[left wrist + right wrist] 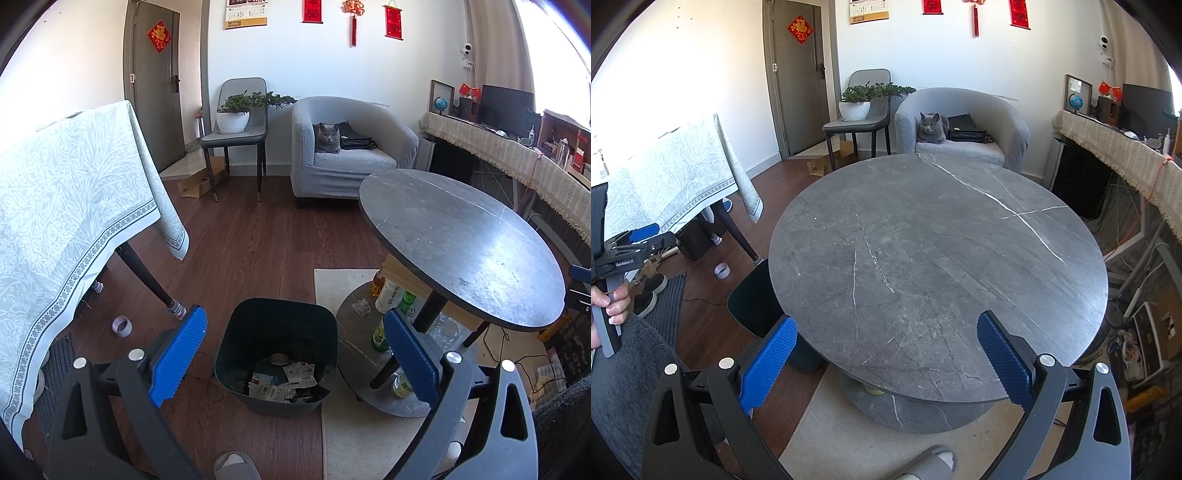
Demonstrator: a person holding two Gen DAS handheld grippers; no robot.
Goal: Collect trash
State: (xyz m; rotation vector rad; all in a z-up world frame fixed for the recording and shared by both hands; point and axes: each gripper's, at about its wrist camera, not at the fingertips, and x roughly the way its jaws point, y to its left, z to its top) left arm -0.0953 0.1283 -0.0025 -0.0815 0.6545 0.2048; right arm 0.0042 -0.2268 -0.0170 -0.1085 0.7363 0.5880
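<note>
A dark bin (pixel 276 325) stands on the wood floor left of the round table; crumpled paper and wrappers (pixel 286 382) lie in its bottom. My left gripper (pixel 293 336) is open and empty, held above the bin. A crumpled scrap (pixel 361 306) lies on the table's lower shelf. My right gripper (pixel 886 343) is open and empty over the near edge of the grey round tabletop (pixel 934 258). The bin (pixel 753 299) shows partly under the table's left edge. The left gripper also shows at the far left of the right wrist view (pixel 639 240).
Bottles (pixel 388 299) stand on the lower shelf. A tape roll (pixel 122 326) lies on the floor by a cloth-covered table (pixel 66 221). A cat (pixel 327 137) sits in the armchair, a plant (pixel 240 110) on a chair. A slipper (pixel 234 466) and rug (pixel 343 424) are near.
</note>
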